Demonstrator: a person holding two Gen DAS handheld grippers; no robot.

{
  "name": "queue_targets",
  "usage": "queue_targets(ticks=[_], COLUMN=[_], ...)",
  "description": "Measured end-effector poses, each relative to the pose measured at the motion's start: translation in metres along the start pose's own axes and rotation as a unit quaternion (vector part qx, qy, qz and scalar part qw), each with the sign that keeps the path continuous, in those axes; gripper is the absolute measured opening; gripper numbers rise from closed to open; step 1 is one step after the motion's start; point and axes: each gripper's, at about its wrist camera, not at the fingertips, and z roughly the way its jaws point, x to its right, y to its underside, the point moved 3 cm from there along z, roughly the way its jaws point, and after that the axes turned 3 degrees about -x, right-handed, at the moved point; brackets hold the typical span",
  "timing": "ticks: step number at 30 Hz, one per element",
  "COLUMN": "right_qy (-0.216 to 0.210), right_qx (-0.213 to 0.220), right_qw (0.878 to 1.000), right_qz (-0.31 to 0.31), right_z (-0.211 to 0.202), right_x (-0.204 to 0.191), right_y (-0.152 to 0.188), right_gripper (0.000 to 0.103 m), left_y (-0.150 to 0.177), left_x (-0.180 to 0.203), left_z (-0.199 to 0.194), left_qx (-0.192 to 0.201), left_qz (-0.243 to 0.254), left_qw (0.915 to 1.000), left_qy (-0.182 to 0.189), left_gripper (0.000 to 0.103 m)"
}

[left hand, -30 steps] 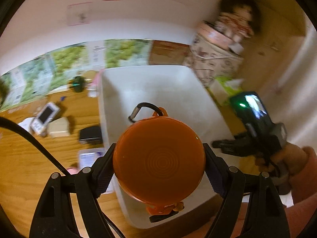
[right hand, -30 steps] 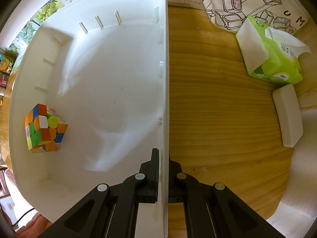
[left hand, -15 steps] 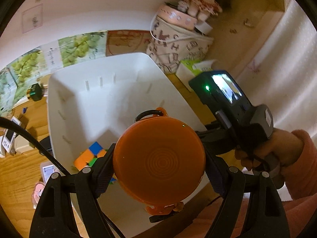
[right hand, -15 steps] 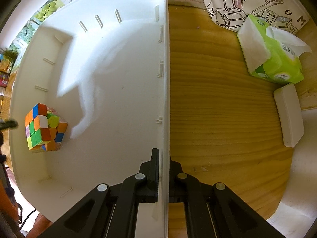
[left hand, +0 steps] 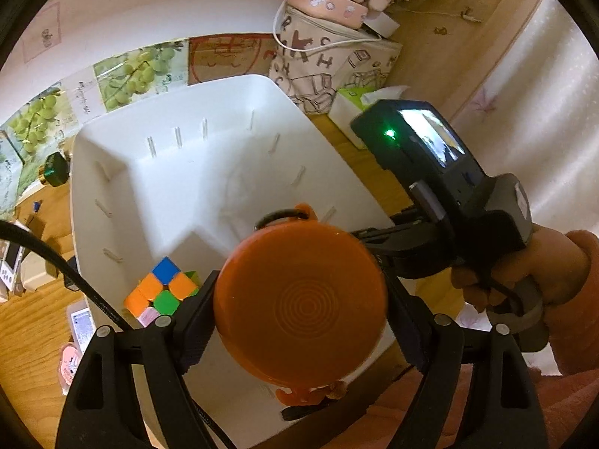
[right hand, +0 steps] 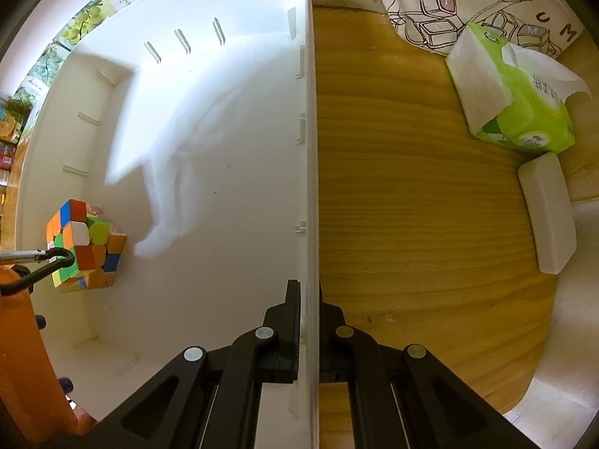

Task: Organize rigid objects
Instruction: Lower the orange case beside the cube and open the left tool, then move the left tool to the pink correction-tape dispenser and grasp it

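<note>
Orange disc held over the white bin while my right gripper steadied its wall.

My left gripper point(left hand: 299, 305) pinched the round orange disc point(left hand: 301, 303) by its edges, fingers pressed against both sides, holding it above the near part of the white bin point(left hand: 209, 172); a black carabiner point(left hand: 279, 215) hung from the disc's far edge. My right gripper point(right hand: 309, 321) was clamped on the bin's right wall, one finger inside and one outside. A colourful puzzle cube point(right hand: 84, 243) sat on the bin floor near the left wall. The bin stood on a wooden table point(right hand: 411, 205); to its right lay a green tissue pack point(right hand: 516, 112), a white case point(right hand: 548, 213) just beside it, and a printed fabric bag point(right hand: 449, 3) farther back.
</note>
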Motion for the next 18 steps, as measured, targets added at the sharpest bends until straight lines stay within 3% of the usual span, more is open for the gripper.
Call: queue_targets(ticks=[7,18], right_qy=[0.003,0.003], right_qx=[-0.001,0.002], right_qw=[1.000,1.000], right_qz=[0.002,0.003], right_z=[-0.001,-0.002], right_x=[0.000,-0.002], right_y=[-0.001,-0.003], right_gripper=[0.006,0.006], left_y=[-0.008,-0.001], left_x=[0.004,0.010], left_z=[-0.016,-0.037], left_qx=[0.038,0.049], left_qz=[0.013,0.055], left_qw=[0.9991,0.9971], left_qy=[-0.012,-0.019], left_gripper=[0.096,0.096])
